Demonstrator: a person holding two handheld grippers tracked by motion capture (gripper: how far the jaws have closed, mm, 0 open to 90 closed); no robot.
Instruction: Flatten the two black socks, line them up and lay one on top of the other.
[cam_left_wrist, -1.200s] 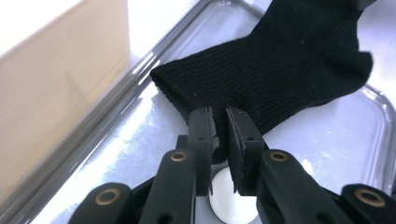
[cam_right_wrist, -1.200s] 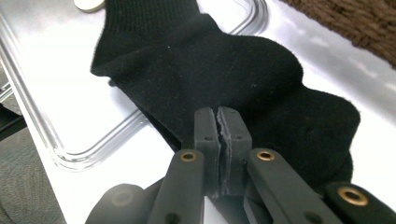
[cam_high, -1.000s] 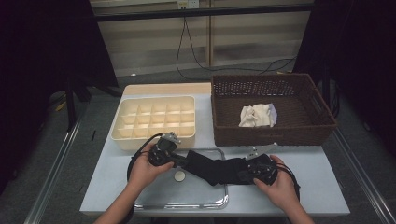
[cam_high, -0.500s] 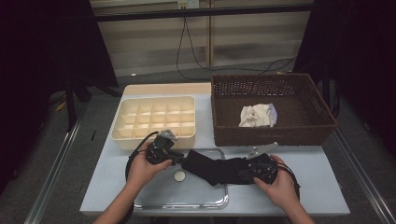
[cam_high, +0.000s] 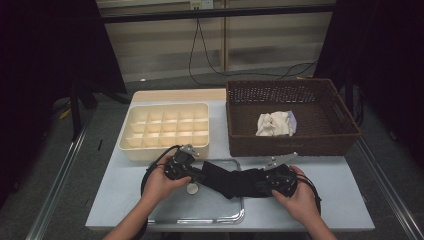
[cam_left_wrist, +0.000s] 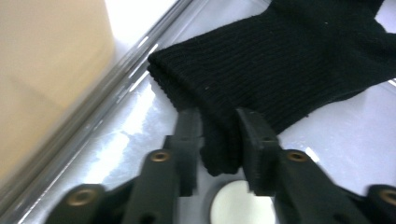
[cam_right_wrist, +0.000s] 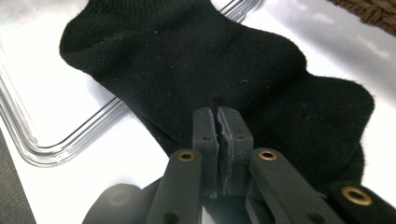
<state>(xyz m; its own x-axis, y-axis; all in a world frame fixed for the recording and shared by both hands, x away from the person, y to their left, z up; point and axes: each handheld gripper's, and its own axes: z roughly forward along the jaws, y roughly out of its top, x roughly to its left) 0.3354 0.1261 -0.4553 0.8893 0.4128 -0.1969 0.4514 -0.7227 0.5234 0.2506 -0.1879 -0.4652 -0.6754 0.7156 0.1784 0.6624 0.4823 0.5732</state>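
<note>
Your left gripper (cam_left_wrist: 217, 140): jaws just opening, sock (cam_high: 231, 180) cuff loose between them | right gripper (cam_right_wrist: 223, 135): clamped on sock | sock across tray's (cam_high: 200, 217) right edge.

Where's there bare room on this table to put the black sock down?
Free: the near half of the clear tray below the black sock, the table right of the right gripper, and the strip left of the compartment box. Crowded: between the left gripper and the wicker basket, whose middle holds a white cloth.
</note>
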